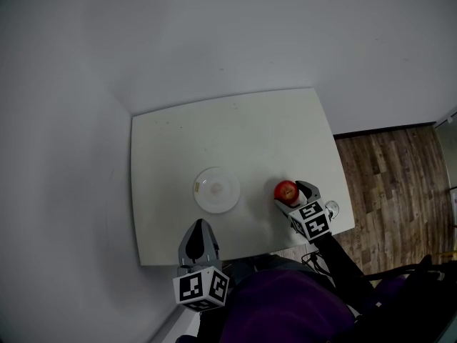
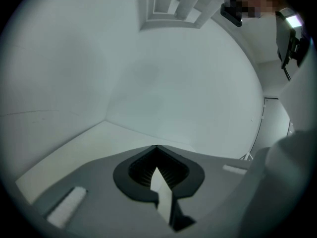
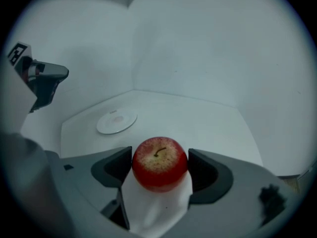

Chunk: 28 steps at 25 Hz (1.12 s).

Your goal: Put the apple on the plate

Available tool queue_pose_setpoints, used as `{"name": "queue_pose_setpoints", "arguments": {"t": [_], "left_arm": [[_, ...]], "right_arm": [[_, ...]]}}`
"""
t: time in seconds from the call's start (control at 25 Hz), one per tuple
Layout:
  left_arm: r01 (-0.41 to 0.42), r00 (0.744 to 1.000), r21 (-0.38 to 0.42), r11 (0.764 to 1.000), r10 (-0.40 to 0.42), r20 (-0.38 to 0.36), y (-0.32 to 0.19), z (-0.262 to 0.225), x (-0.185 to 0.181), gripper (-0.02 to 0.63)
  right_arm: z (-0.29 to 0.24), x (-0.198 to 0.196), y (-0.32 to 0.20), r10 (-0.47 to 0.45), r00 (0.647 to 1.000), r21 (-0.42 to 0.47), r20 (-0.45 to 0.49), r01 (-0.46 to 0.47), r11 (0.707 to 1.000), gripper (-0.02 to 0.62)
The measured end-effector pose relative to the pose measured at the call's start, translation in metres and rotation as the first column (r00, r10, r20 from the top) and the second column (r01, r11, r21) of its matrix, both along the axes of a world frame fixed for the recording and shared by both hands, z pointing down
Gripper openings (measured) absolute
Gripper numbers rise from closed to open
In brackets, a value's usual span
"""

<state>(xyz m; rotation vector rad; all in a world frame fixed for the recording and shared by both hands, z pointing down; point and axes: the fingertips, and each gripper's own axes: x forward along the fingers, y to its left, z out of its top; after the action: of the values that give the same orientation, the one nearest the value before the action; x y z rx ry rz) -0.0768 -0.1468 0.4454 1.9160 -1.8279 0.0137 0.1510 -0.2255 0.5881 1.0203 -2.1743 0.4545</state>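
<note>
The apple (image 1: 285, 190) is sitting on the white table (image 1: 235, 131), at about 3 o'clock from the plate (image 1: 217, 189) and near the table's right edge. It is red, with a speckled yellowish crown and its stem pointing up. It is well apart from the plate, which is lying bare close to the middle of the table's near half.

The right gripper (image 3: 160, 155) is reaching down over the near right corner with its jaws spread wide, and the apple is standing between them. In the right gripper view the pad at 9 o'clock of the fruit is lying right against its side, though whether it is actually touching cannot be told. The pad at 3 o'clock is showing a thin gap. Nothing is pinching the fruit, and it is resting on the tabletop. From there the plate is showing at about 11 o'clock of the apple, farther across the table.

The left gripper (image 2: 156, 150) is hovering at about 6 o'clock from the plate, over the table's near edge. Its jaws are pressed together with nothing between them, and it is pointing towards the pale wall.

A marker cube (image 1: 312, 221) is riding behind the right jaws and another one (image 1: 201, 289) behind the left. Wood flooring (image 1: 389, 184) is showing at 3 o'clock of the table
</note>
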Motion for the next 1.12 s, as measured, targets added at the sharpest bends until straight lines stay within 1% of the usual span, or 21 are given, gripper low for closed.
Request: {"name": "queue_pose_setpoints", "arguments": {"t": [0.12, 0.36, 0.52, 0.68, 0.92, 1.12], "left_arm": [[-0.005, 1.000, -0.019, 1.000, 0.005, 0.007, 0.001, 0.002, -0.001, 0.005], [0.014, 1.000, -0.003, 1.000, -0.014, -0.009, 0.003, 0.004, -0.008, 0.005], [0.021, 1.000, -0.009, 1.000, -0.021, 0.003, 0.006, 0.003, -0.014, 0.005], [0.052, 0.999, -0.001, 0.999, -0.052, -0.011, 0.009, 0.002, -0.021, 0.005], [0.062, 0.998, 0.018, 0.998, -0.061, -0.008, 0.012, 0.004, -0.031, 0.005], [0.097, 0.995, 0.011, 0.995, -0.097, -0.019, 0.015, 0.002, -0.040, 0.005]], "right_arm": [[0.000, 0.001, 0.001, -0.001, 1.000, -0.007, 0.000, 0.001, 1.000, 0.344], [0.001, 0.001, 0.002, -0.025, 1.000, -0.019, -0.015, 0.025, 1.000, 0.344], [-0.003, -0.003, 0.001, -0.038, 0.999, -0.011, -0.024, 0.038, 0.999, 0.344], [-0.011, -0.013, -0.003, -0.060, 0.998, 0.004, -0.016, 0.060, 0.998, 0.344], [-0.020, -0.035, -0.010, -0.107, 0.994, 0.025, -0.010, 0.108, 0.994, 0.344], [-0.024, -0.053, -0.014, -0.148, 0.989, 0.031, -0.006, 0.148, 0.988, 0.344]]}}
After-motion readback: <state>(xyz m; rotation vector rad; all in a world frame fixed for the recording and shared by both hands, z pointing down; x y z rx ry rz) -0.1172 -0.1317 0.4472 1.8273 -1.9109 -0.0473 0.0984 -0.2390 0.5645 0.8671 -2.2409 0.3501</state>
